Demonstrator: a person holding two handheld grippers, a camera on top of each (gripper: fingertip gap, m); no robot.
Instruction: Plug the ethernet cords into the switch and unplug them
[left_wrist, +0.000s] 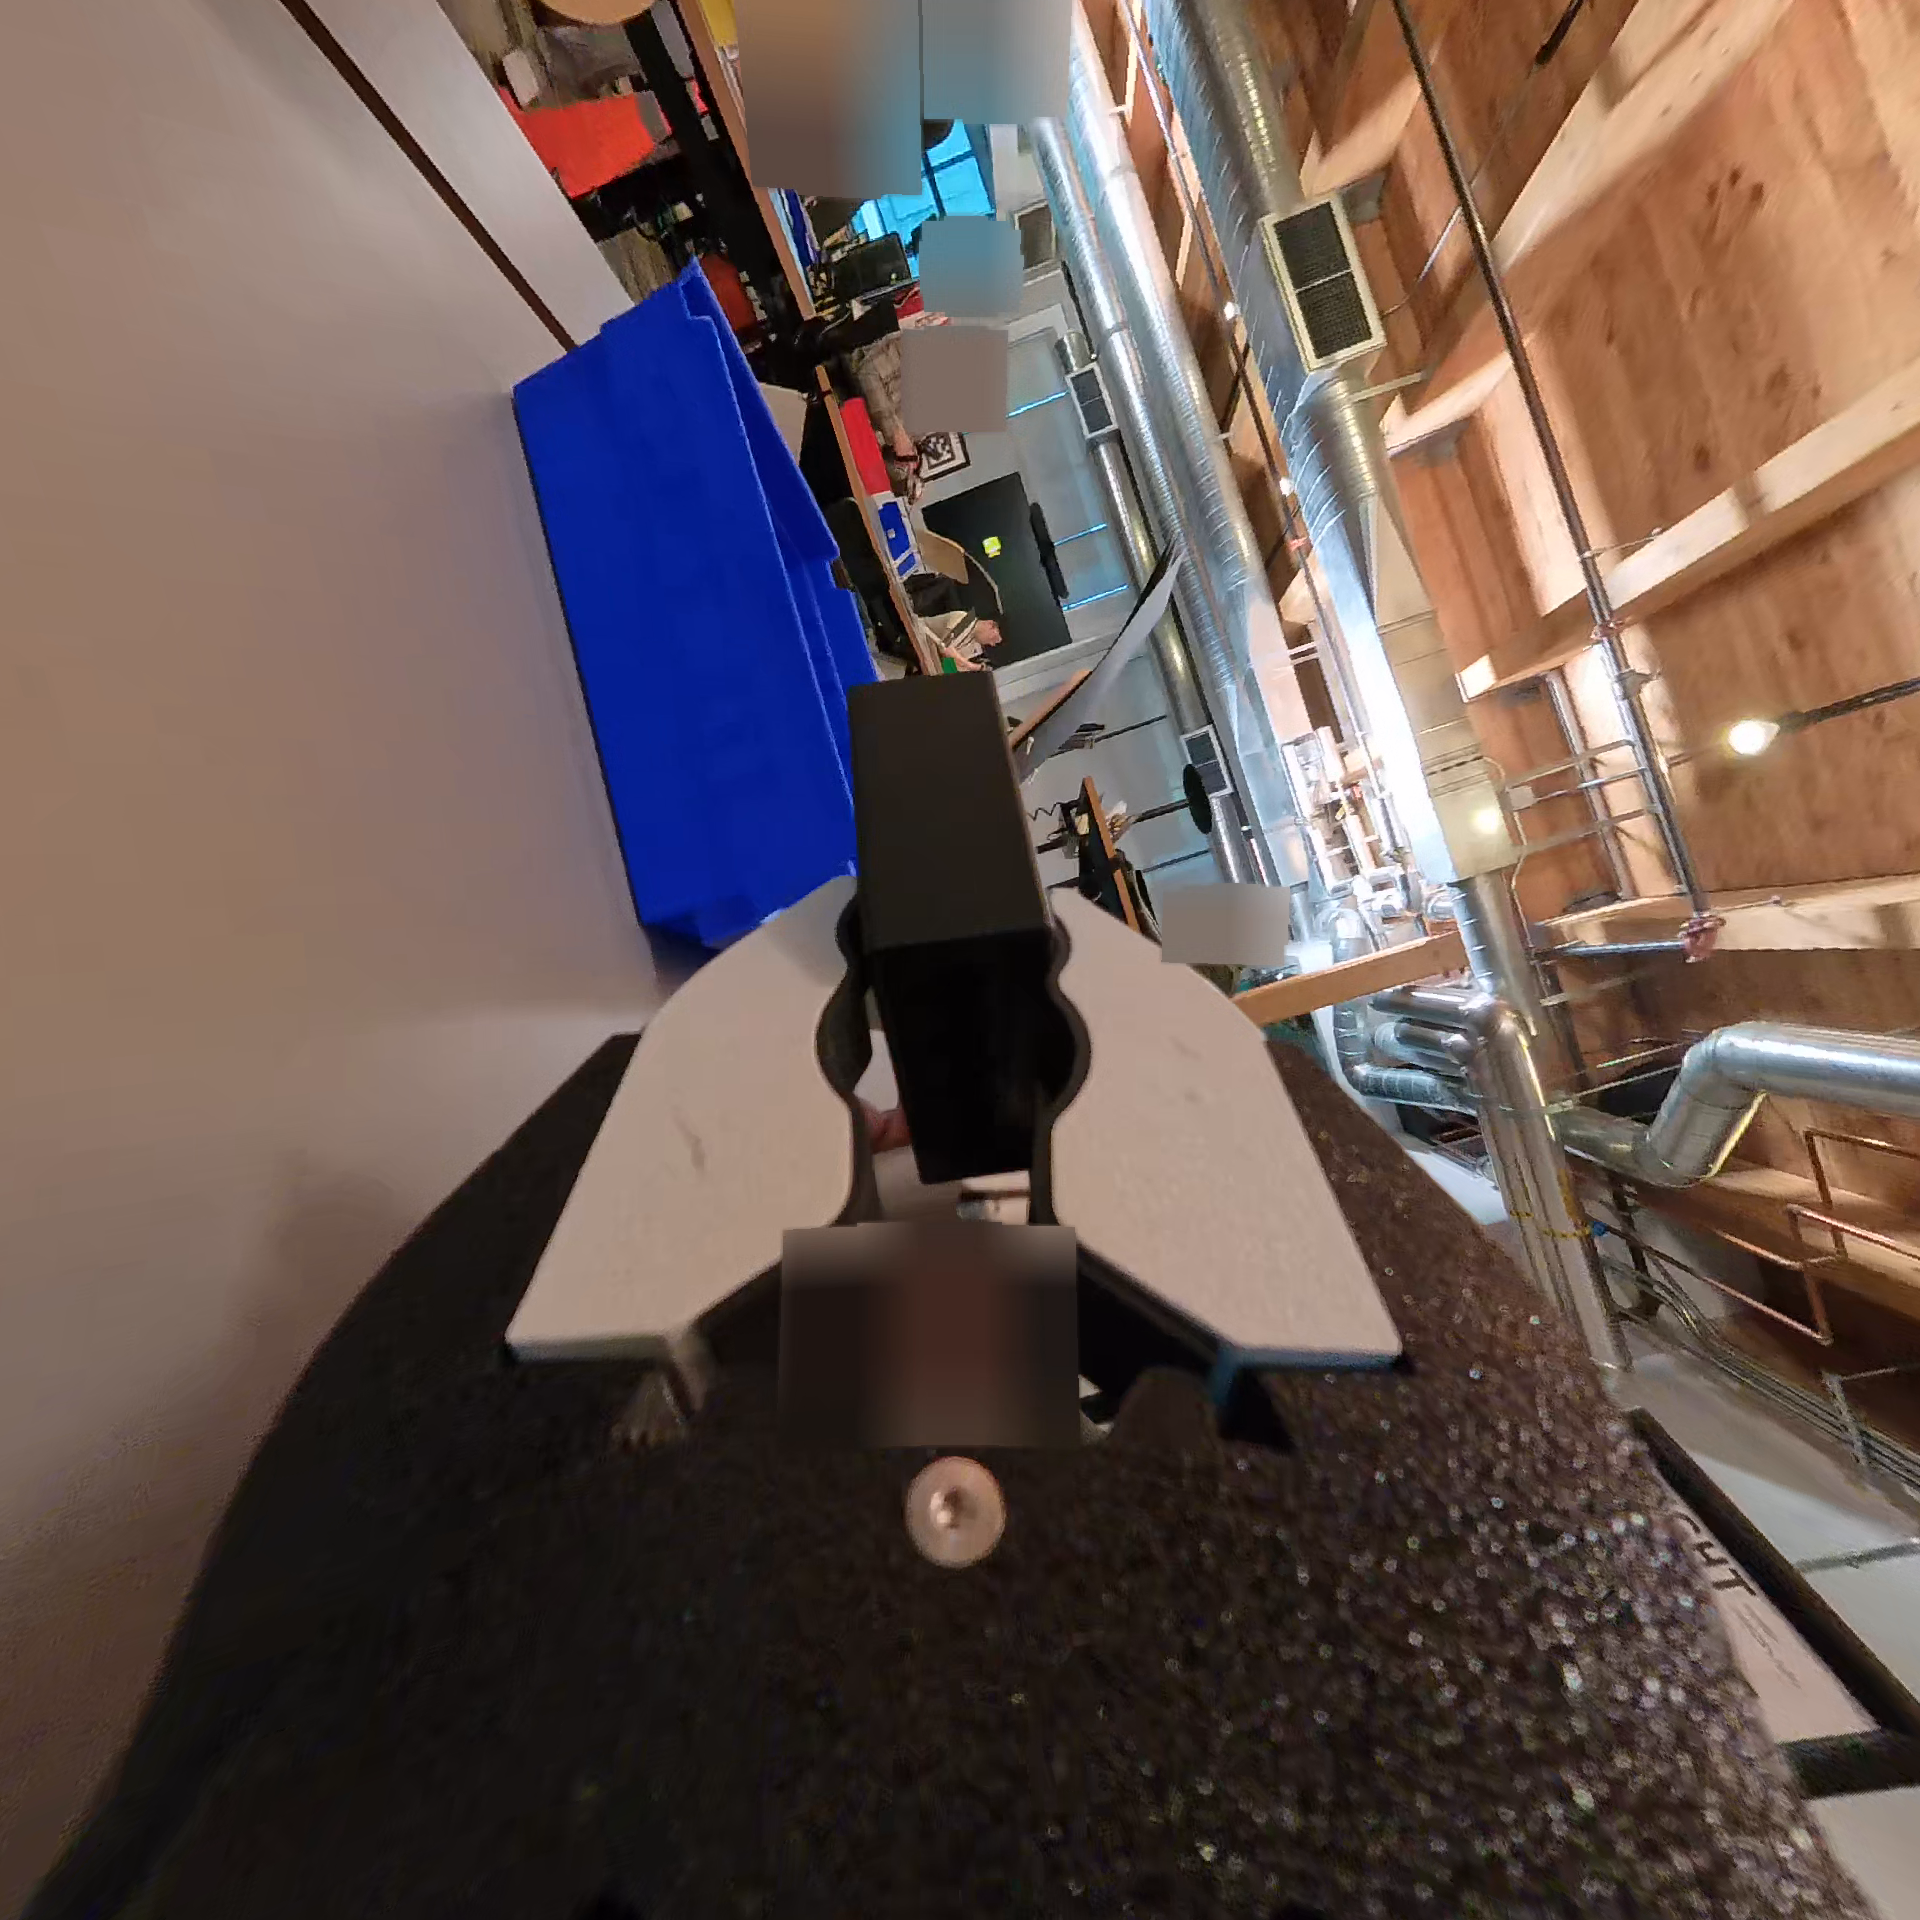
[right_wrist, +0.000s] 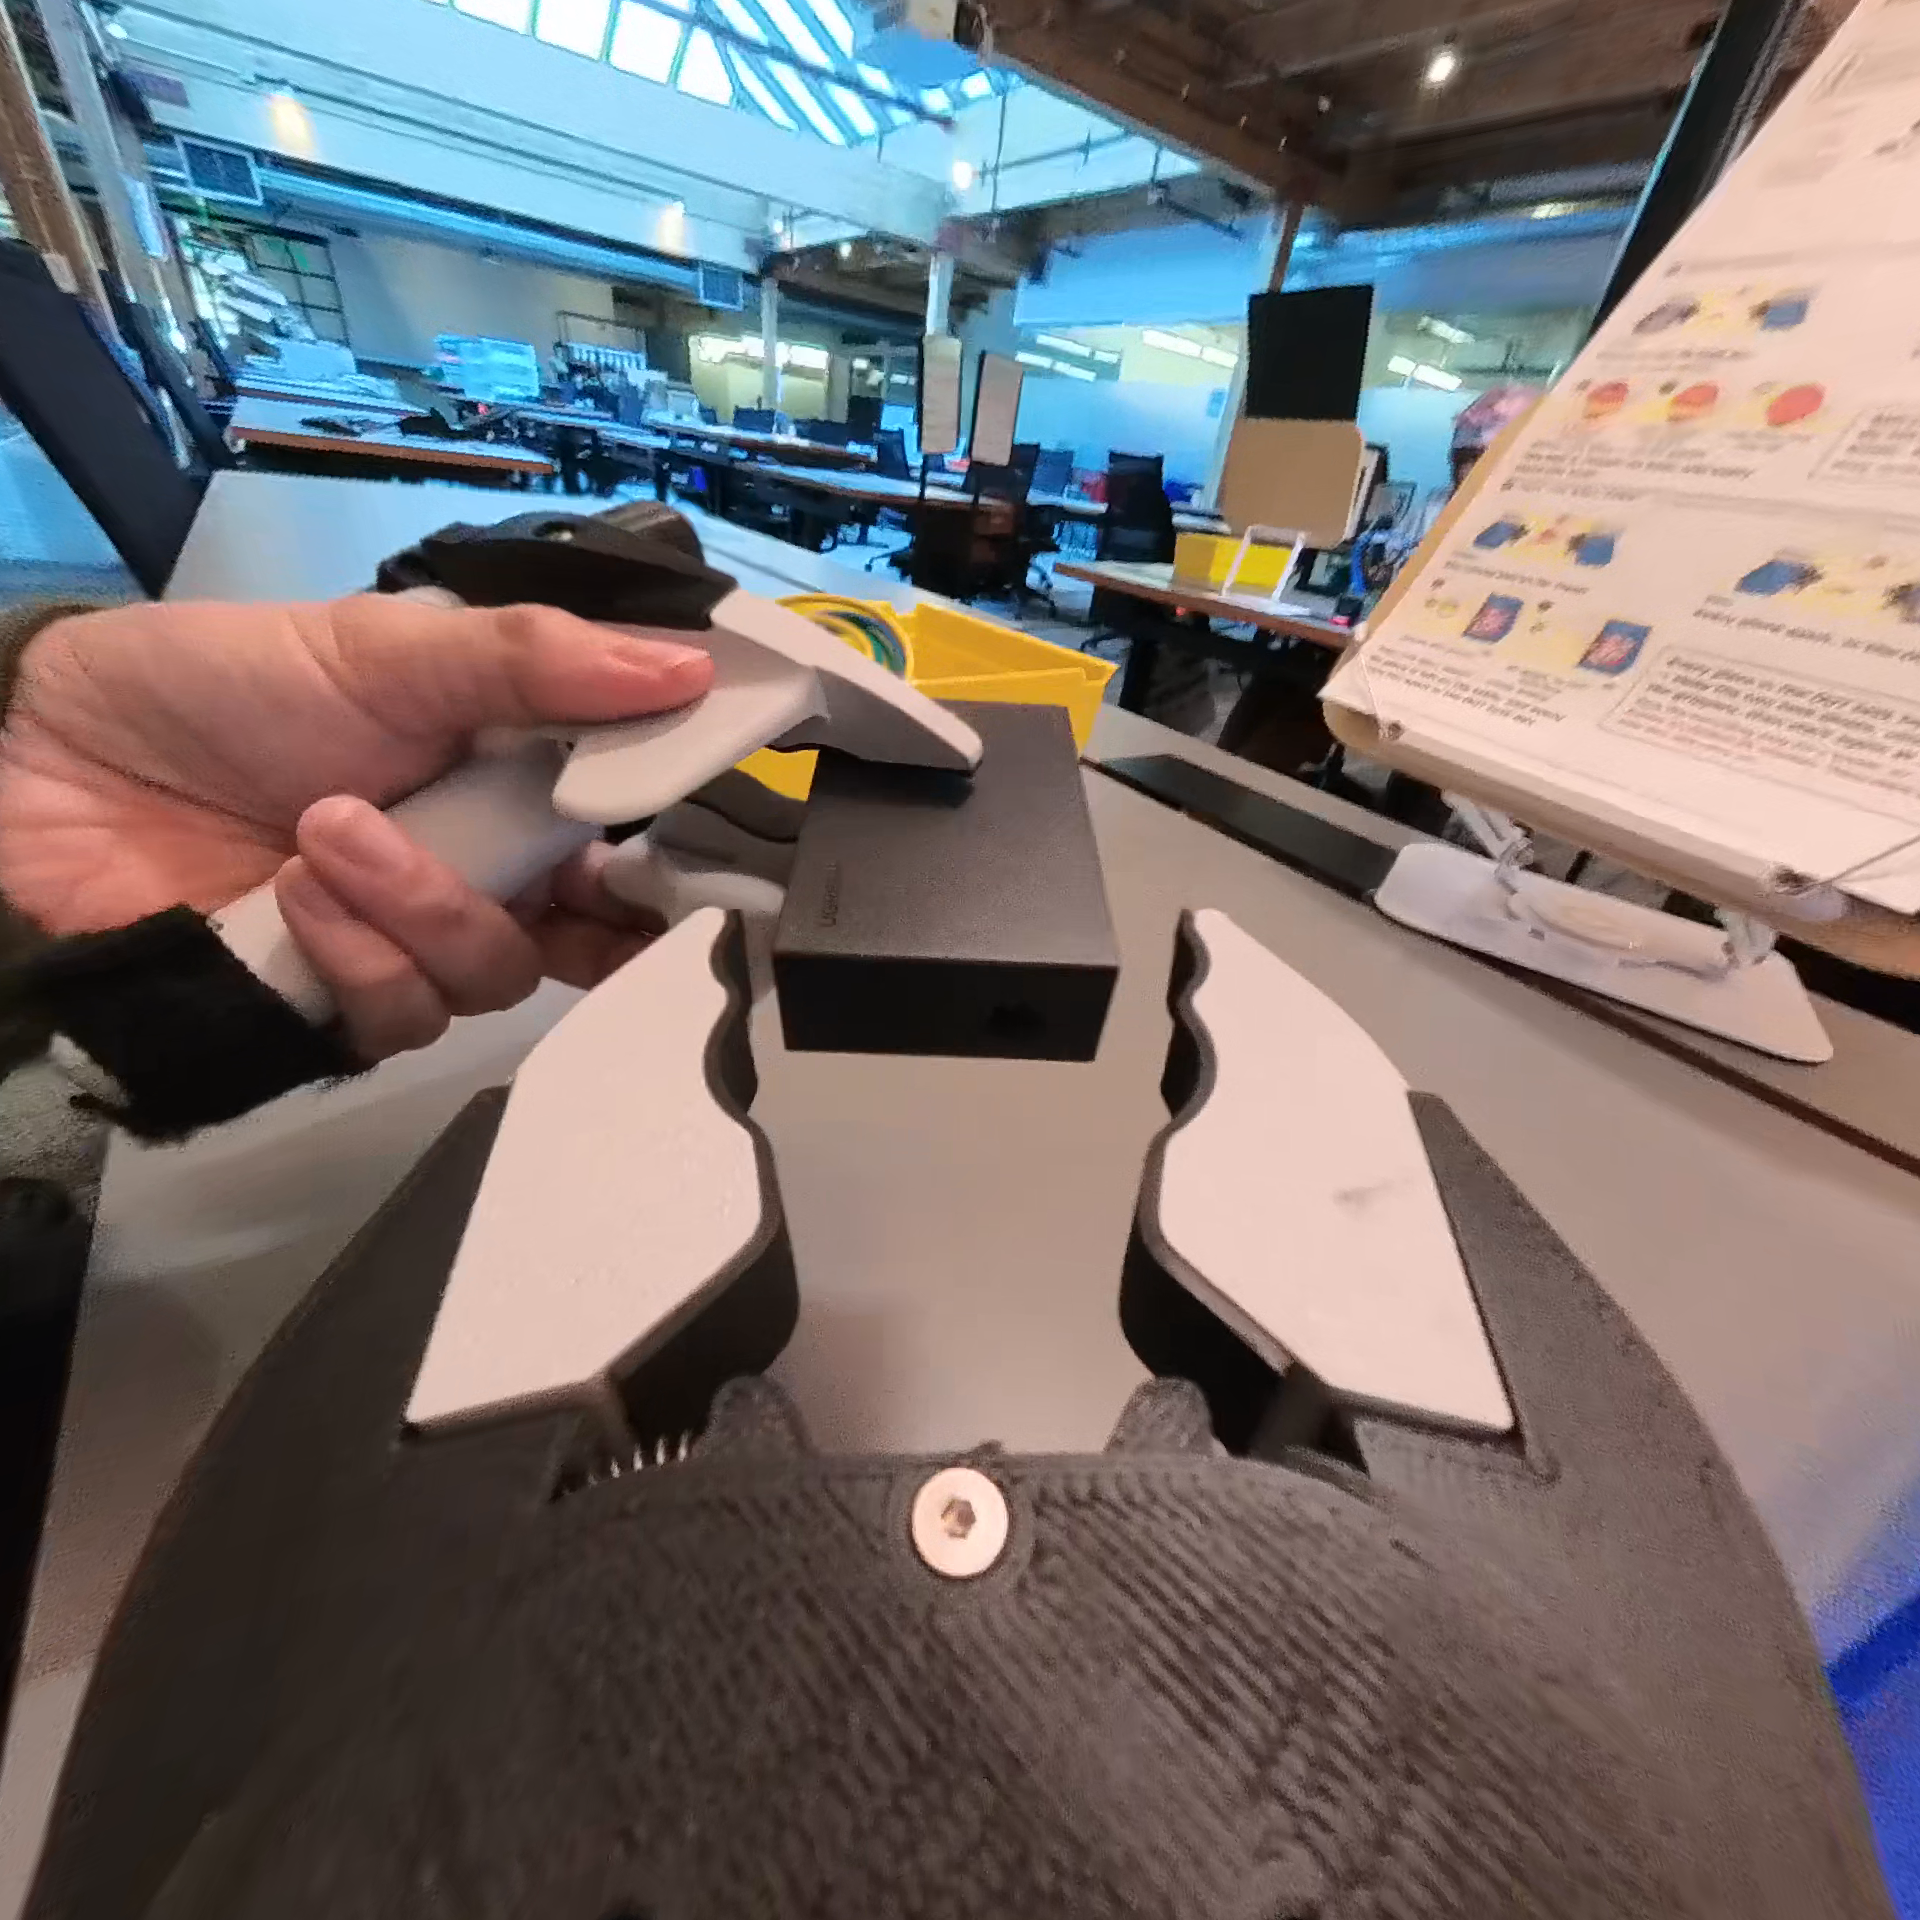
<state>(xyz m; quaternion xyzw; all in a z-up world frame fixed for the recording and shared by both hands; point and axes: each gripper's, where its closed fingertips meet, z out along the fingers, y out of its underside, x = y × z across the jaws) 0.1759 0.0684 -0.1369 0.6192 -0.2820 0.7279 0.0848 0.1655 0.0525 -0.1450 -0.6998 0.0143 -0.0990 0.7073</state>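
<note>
- The matte black rectangular box of the switch (right_wrist: 940, 883) is the landmark: it is held in the air above the pale grey desk (right_wrist: 1558, 1195), one end face with a small port turned toward the right wrist camera.
- The left hand-held gripper (left_wrist: 951, 1013), white-fingered on a black body, is pinching the switch by its two broad faces; in the right wrist view it (right_wrist: 883, 774) reaches in from the switch's left, held by a person's hand (right_wrist: 260, 758).
- The right hand-held gripper (right_wrist: 961, 997) sits just in front of the switch, its white fingers spread wide and touching nothing.
- Behind the switch stands a yellow plastic bin (right_wrist: 997, 665) with coiled cords (right_wrist: 857, 623) inside.
- To the switch's right, a printed sheet on a board (right_wrist: 1662, 540) leans on a clear stand.
- In the left wrist view, a blue plastic bin (left_wrist: 686, 665) lies on the desk beyond the switch.
</note>
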